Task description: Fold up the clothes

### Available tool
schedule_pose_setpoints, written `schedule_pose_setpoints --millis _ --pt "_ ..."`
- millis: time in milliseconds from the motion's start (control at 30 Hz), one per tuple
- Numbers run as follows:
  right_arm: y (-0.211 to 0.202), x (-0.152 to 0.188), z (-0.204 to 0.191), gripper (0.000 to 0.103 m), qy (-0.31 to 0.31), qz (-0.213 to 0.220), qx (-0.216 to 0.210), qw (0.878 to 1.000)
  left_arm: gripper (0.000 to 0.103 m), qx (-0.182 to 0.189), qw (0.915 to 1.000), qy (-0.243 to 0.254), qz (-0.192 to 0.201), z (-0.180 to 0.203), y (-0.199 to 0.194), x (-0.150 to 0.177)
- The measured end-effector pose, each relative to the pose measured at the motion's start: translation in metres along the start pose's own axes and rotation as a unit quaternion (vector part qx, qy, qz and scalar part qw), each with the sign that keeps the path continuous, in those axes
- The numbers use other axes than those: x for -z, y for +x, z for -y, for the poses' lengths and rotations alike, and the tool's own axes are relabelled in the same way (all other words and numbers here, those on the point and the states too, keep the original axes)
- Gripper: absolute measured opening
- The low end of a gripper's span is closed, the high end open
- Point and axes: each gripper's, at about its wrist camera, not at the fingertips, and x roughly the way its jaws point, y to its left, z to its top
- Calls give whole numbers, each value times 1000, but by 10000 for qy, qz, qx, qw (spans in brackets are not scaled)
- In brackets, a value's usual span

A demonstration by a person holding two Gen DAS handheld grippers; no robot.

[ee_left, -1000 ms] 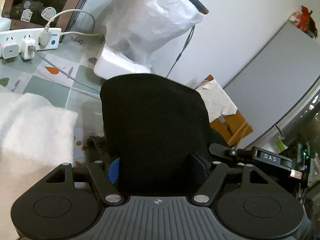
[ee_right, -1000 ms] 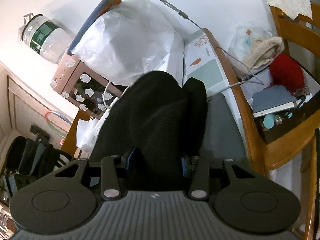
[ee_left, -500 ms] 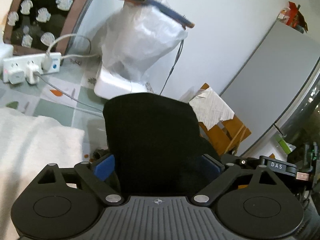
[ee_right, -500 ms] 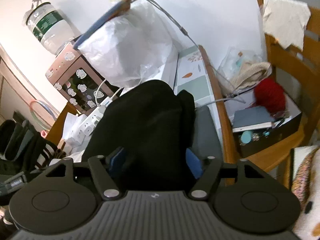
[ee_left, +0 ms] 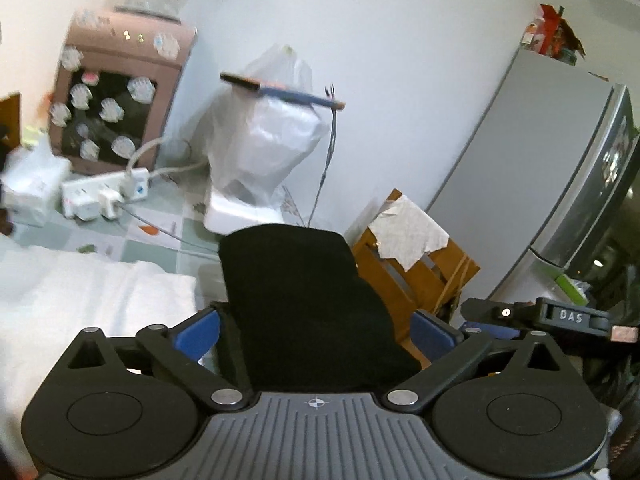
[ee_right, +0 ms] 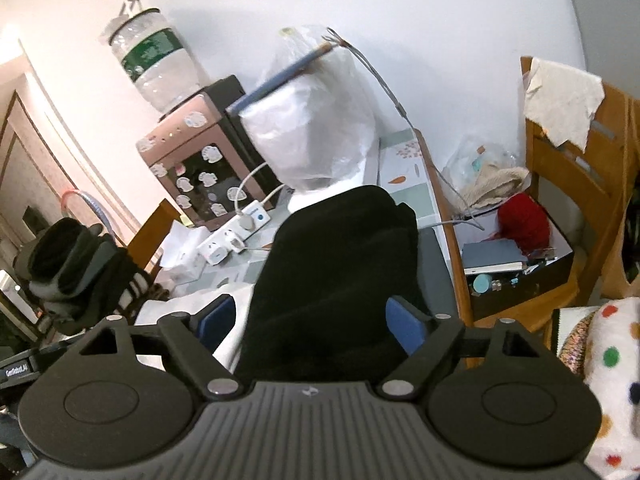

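Observation:
A folded black garment (ee_left: pixel 304 292) lies on the tiled tablecloth (ee_left: pixel 168 236), its far edge near a white plastic bag. My left gripper (ee_left: pixel 316 332) hovers over its near end. The jaws are opening, and the blue pads (ee_left: pixel 198 334) stand off the cloth on both sides. In the right wrist view the same black garment (ee_right: pixel 344 264) sits between the widening jaws of my right gripper (ee_right: pixel 312 320), whose pads (ee_right: pixel 404 326) are not pressing it. A white fluffy cloth (ee_left: pixel 80 296) lies to the left of the garment.
At the back stand a white plastic bag (ee_left: pixel 268 148), a power strip (ee_left: pixel 104 196) with cables and a pink sticker-covered appliance (ee_left: pixel 116 96). A wooden chair (ee_left: pixel 416 264) and a grey fridge (ee_left: pixel 540 176) are on the right. A box holding red yarn (ee_right: pixel 524 220) sits past the table's edge.
Both grippers have risen and drawn back from the black garment. Their jaws have widened and let go of the cloth, which now looks smaller and rests on the table.

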Motion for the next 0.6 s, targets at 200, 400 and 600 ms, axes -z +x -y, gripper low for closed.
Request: schedule_pose_setpoints --millis 200,400,600 --pt "-48 19 -46 95 -243 78 131 9996 103 -196 9984 475 219 21 -61 14" --pt "-90 48 -98 98 -486 193 296 9982 103 -292 9951 888 315 32 -120 30" --pt "-125 84 -149 103 -806 289 528 9949 103 -231 9932 1088 342 31 -172 48"
